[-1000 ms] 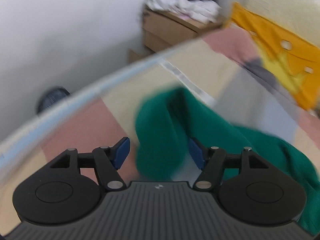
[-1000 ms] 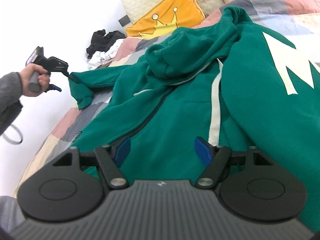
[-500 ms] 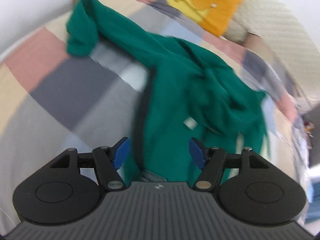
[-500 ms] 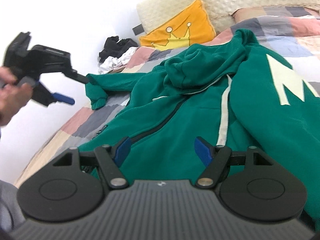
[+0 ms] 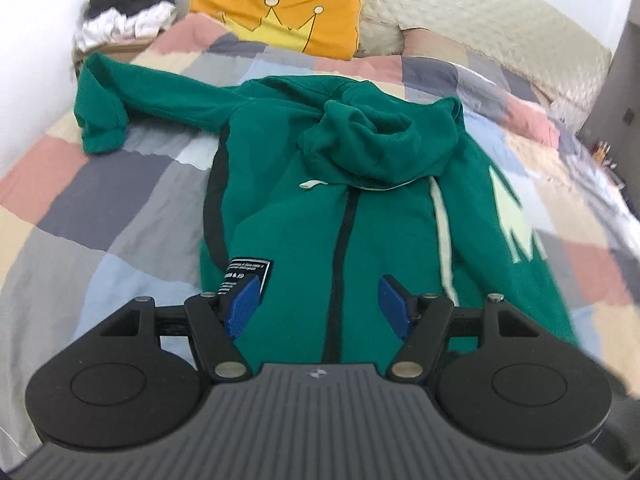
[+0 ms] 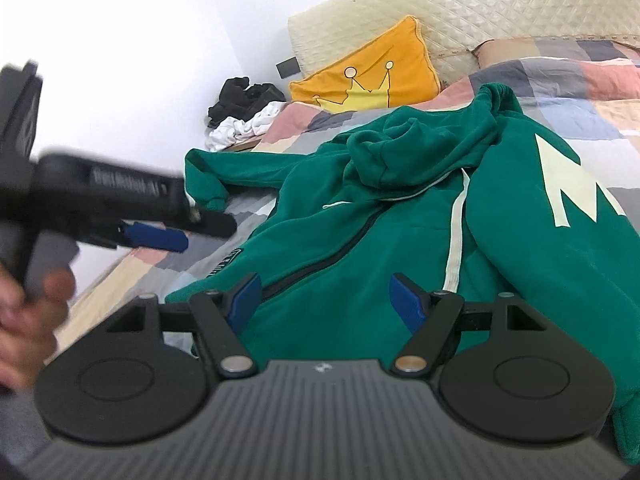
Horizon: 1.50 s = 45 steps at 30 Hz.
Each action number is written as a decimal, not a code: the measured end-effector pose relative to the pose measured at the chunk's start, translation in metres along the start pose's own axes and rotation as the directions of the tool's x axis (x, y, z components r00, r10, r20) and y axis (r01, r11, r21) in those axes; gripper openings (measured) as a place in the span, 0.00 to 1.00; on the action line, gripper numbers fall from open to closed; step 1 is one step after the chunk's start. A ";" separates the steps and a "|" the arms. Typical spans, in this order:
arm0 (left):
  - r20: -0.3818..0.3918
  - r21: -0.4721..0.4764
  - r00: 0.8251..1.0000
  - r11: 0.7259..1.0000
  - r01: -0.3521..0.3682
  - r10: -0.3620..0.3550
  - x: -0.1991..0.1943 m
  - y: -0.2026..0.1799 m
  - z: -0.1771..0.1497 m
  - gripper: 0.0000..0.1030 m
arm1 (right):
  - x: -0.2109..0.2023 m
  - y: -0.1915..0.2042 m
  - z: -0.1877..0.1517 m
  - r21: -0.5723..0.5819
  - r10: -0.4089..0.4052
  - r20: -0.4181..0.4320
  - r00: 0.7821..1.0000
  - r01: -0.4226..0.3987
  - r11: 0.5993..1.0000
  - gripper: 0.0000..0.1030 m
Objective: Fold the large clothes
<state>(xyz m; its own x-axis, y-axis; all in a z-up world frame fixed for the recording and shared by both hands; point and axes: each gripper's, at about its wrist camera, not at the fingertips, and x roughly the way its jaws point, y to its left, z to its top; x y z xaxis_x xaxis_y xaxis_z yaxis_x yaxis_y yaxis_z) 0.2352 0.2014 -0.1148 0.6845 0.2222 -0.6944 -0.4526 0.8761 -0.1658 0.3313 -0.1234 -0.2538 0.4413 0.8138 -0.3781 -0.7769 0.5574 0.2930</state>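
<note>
A green hooded jacket (image 5: 360, 216) lies on the patchwork bedspread (image 5: 100, 208), hood bunched in the middle. One sleeve (image 5: 132, 96) stretches out to the left, its cuff folded over. The other side, with a pale letter (image 5: 516, 224), is folded over the body. My left gripper (image 5: 318, 304) is open and empty above the jacket's near hem. My right gripper (image 6: 326, 306) is open and empty over the same hem. The jacket (image 6: 380, 216) fills the right wrist view, where the left gripper (image 6: 156, 236) shows blurred at the left, held by a hand.
An orange crown cushion (image 5: 288, 28) leans on the quilted cream headboard (image 5: 480, 32). A pile of black and white clothes (image 5: 124, 16) sits on a bedside unit at the far left. The white wall runs along the bed's left side.
My left gripper has left the outstretched sleeve cuff and swung back to the jacket's near hem, still open. The sleeve now lies spread to the left. The right gripper rose slightly.
</note>
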 end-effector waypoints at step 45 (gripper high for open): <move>-0.067 -0.223 0.985 0.964 0.144 -0.162 0.040 0.050 -0.010 0.70 | -0.003 -0.057 0.013 0.214 -0.089 -0.037 0.995 0.095 0.972 0.16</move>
<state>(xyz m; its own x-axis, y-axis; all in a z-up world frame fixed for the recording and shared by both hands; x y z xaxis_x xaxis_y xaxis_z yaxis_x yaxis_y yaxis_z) 0.2345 0.2498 -0.1581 0.7090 0.0481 -0.7036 -0.4655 0.7814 -0.4157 0.3802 -0.1558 -0.2583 0.4916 0.7546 -0.4346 -0.6175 0.6540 0.4370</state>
